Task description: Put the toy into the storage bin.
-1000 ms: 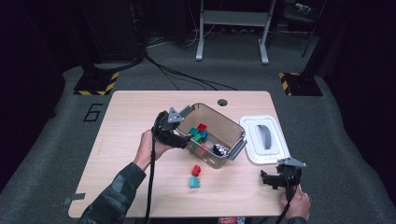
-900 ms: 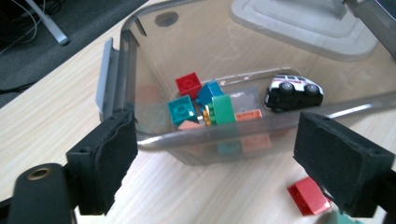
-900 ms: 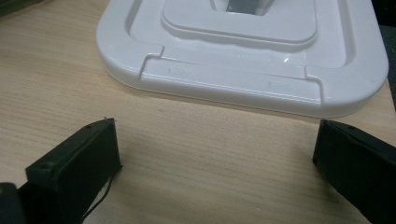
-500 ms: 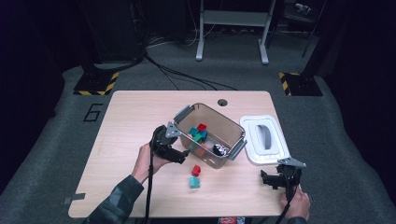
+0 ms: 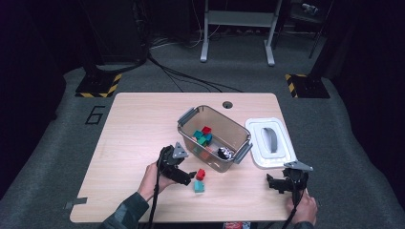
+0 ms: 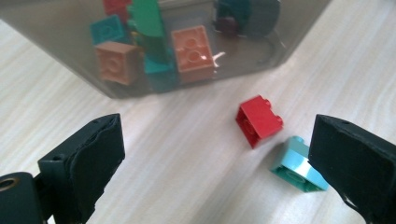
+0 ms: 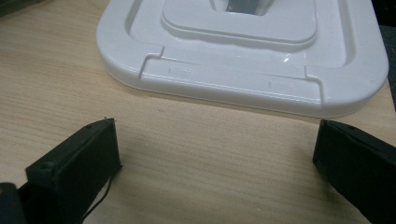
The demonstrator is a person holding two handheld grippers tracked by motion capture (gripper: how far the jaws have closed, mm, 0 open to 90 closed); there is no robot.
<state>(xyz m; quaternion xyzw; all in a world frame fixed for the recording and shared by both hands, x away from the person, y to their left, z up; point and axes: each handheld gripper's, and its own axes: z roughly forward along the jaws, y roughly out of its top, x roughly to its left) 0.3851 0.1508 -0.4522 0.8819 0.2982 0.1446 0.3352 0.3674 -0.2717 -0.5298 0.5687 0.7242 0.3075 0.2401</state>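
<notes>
**Left hand-held gripper spread wide over two loose bricks beside the bin**

The left hand-held gripper (image 5: 190, 178) sat low over the wooden bench (image 5: 133, 133), just in front of the clear plastic bin (image 5: 188, 125). Its jaws had just been opening and stood released, with nothing pressed between the pads. In the left gripper view, a red brick (image 6: 259, 120) lay on its side on the bench between the two jaws, nearer the right-hand jaw, and clear of both. A turquoise brick (image 6: 297, 164) lay just beside the red one, partly tucked behind the edge of that same jaw; whether the jaw touched it could not be told. In the high view the red brick (image 5: 201, 174) lay close against the bin's near wall and the turquoise brick (image 5: 198, 186) sat just on the person's side of it.

Inside the bin were more bricks, seen through the wall in the left gripper view: two orange ones, a teal one, a green one and a red one, along with a dark rounded object whose kind could not be made out.

The right hand-held gripper (image 5: 278, 184) rested near the bench's front right corner, its jaws released and empty. In the right gripper view they stood wide apart over bare wood, pointing toward the white lid (image 7: 243, 60), which lay flat on the bench just right of the bin and well short of the jaws.
</notes>
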